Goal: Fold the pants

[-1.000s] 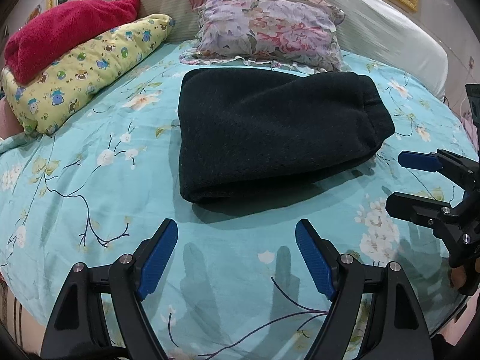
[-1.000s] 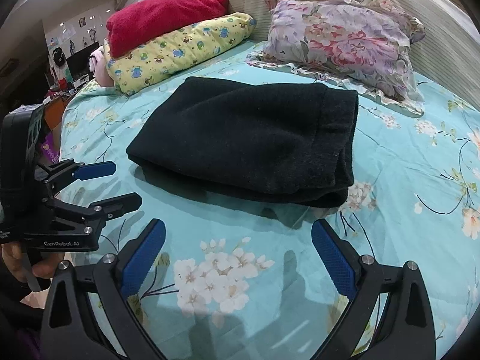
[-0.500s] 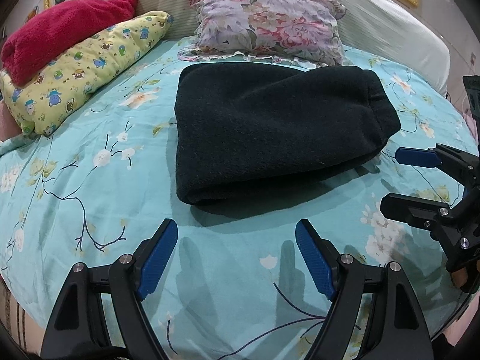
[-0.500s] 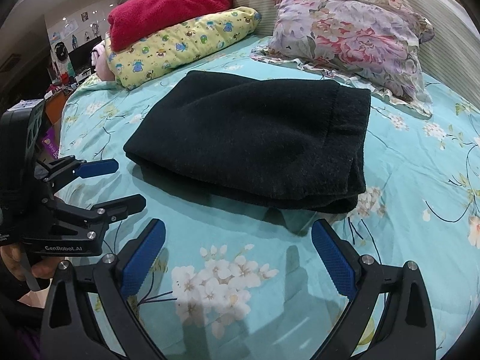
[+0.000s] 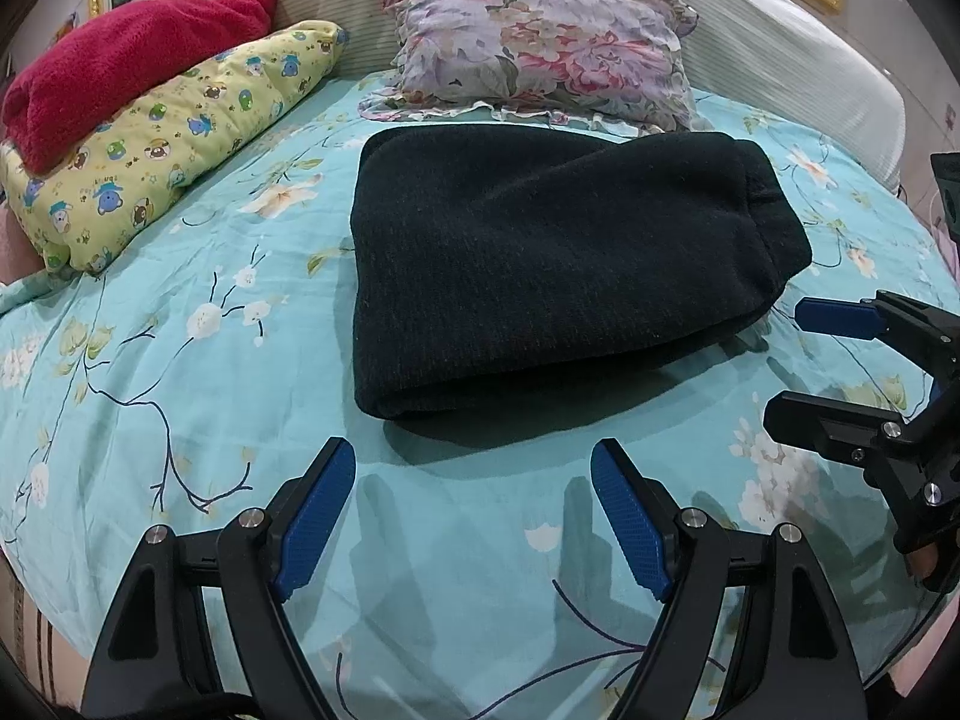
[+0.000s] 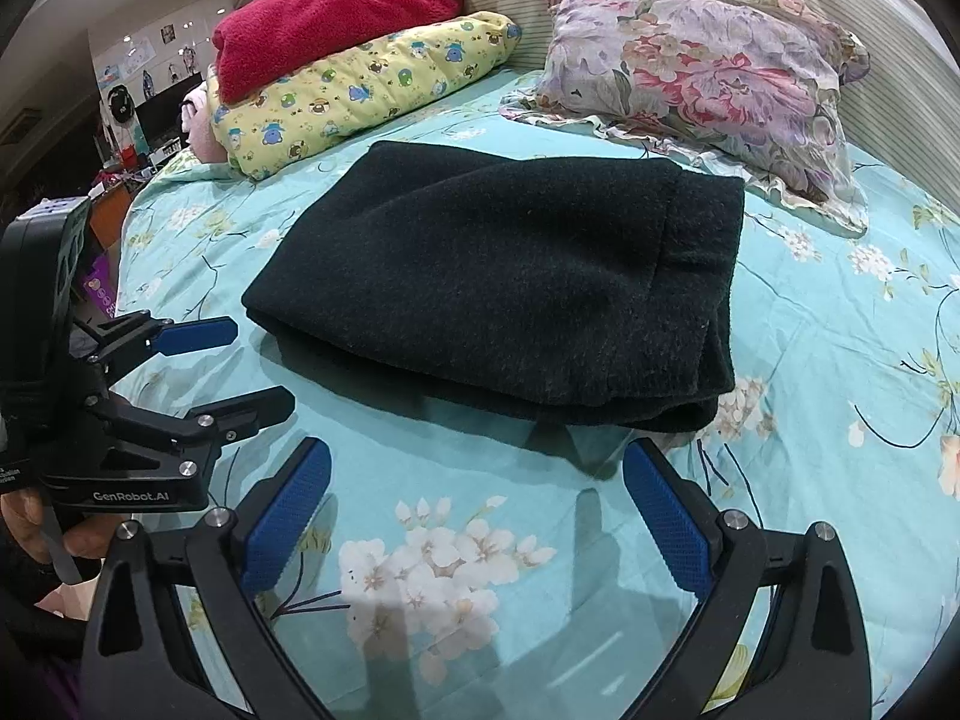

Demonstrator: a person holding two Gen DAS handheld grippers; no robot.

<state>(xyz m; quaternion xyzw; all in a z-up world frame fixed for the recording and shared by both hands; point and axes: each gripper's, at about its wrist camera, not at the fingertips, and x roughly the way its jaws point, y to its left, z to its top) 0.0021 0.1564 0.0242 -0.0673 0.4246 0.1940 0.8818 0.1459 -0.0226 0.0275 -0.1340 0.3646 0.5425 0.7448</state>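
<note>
While both grippers hover off the fabric, the two views show the following.

Left wrist view
- Pants [image 5: 558, 264]: black, folded into a thick rectangular bundle, lying flat mid-bed on the bed sheet [image 5: 180, 360], turquoise with blossom print.
- Left gripper [image 5: 474, 516]: fingers spread wide, holding nothing, just short of the bundle's near folded edge.
- Right gripper [image 5: 804, 366]: enters from the right, fingers apart, beside the bundle's right end, not touching it.
- Behind the pants: floral pillow [image 5: 540, 54] close to the far edge; yellow cartoon-print pillow [image 5: 174, 144] to the left with a red blanket [image 5: 126, 66] on top; pale padded headboard [image 5: 780, 60] at the back.

Right wrist view
- Pants [image 6: 516, 276]: layered open edges face the camera.
- Right gripper [image 6: 474, 498]: fingers spread, empty, above bare sheet near the bundle.
- Left gripper [image 6: 252, 366]: at left, fingers parted, near the bundle's left corner.
- Surroundings: floral pillow [image 6: 708, 78], yellow pillow [image 6: 366, 90], red blanket [image 6: 324, 24]; cluttered room beyond the bed's left side.
</note>
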